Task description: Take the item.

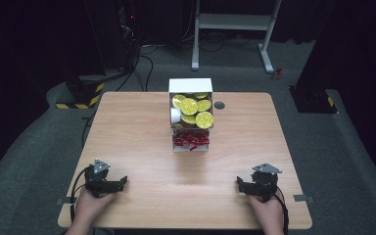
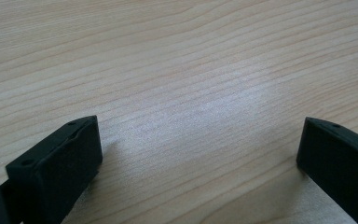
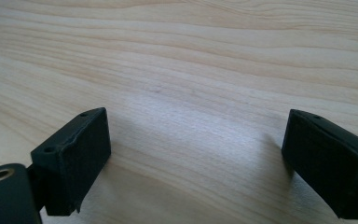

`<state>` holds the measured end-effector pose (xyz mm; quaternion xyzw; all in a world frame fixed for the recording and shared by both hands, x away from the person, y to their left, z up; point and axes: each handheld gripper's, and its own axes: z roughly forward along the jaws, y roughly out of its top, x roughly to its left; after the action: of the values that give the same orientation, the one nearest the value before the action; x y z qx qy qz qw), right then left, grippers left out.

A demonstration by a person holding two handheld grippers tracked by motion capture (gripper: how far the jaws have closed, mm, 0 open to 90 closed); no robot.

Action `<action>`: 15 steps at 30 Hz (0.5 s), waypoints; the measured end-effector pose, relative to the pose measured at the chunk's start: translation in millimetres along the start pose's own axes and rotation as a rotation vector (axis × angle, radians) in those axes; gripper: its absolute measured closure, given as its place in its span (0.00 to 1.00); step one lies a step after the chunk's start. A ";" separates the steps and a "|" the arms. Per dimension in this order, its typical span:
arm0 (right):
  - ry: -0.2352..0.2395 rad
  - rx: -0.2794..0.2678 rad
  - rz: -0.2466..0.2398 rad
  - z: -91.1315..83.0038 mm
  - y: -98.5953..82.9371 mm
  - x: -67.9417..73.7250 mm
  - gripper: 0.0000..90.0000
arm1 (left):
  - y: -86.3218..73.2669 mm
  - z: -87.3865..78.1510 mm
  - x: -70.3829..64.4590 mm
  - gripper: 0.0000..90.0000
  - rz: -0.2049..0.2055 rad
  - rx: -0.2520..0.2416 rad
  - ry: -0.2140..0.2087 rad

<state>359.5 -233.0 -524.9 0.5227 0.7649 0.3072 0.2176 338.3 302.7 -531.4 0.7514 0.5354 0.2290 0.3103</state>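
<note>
left gripper (image 1: 122, 182): held low at the near left, jaws spread wide, nothing gripped between them | left hand (image 1: 92, 203): wrapped around the rear of the gripper | right gripper (image 1: 240, 183): held low at the near right, jaws spread wide, nothing gripped | right hand (image 1: 266, 209): closed behind the gripper | both grippers are pointed inward, toward each other

The desk (image 1: 142, 147) looked like pale wood with a fine grain and a smooth, faintly sheened finish. The jaws of the left gripper (image 2: 200, 154) and right gripper (image 3: 198, 156) were matt black, apparently plastic. At twelve o'clock the lids (image 1: 204, 119) looked glossy yellow in a white box (image 1: 191, 85)
</note>
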 end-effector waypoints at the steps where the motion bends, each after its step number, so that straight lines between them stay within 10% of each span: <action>1: 0.000 0.001 0.000 0.0 0.1 0.3 0.09 | -0.1 -0.1 -0.3 0.00 -0.004 0.002 -0.005; 15: 0.014 0.002 -0.011 -0.9 -0.6 -0.9 0.09 | 1.9 -3.4 1.2 0.03 0.014 0.017 0.001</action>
<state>358.8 -234.2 -524.7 0.5166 0.7696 0.3089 0.2131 337.6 304.2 -527.6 0.7577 0.5321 0.2269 0.3022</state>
